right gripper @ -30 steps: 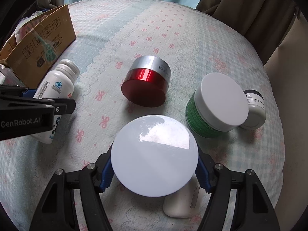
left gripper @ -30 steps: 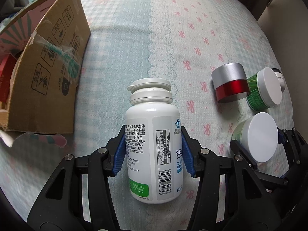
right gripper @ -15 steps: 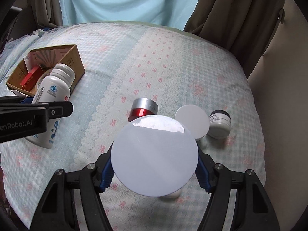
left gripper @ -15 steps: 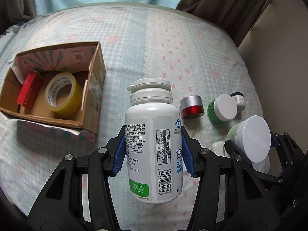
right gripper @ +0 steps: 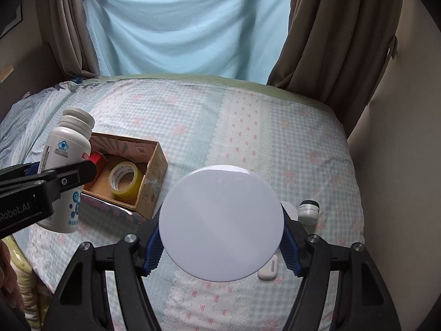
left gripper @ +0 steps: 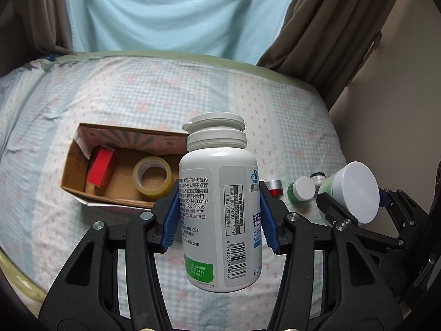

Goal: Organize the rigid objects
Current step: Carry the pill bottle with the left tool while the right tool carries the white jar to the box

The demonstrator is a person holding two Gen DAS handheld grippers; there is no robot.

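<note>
My left gripper (left gripper: 219,220) is shut on a white pill bottle (left gripper: 220,207) and holds it high above the bed; the bottle also shows in the right wrist view (right gripper: 64,154). My right gripper (right gripper: 220,244) is shut on a green jar with a white lid (right gripper: 220,223), also seen in the left wrist view (left gripper: 355,193). An open cardboard box (left gripper: 74,171) lies on the bed below, holding a yellow tape roll (left gripper: 151,179) and a red box (left gripper: 102,169). The held jar hides most of the bed right under it.
On the bed at right lie a red and silver jar (left gripper: 275,187), a small green jar with white lid (left gripper: 301,190) and a small dark-lidded jar (right gripper: 308,211). A white flat object (right gripper: 268,269) lies near them. Curtains (right gripper: 179,27) hang behind; a wall (left gripper: 399,96) at right.
Both grippers have risen well above the bed with their objects. The box and the jars on the bed look smaller and farther below.
</note>
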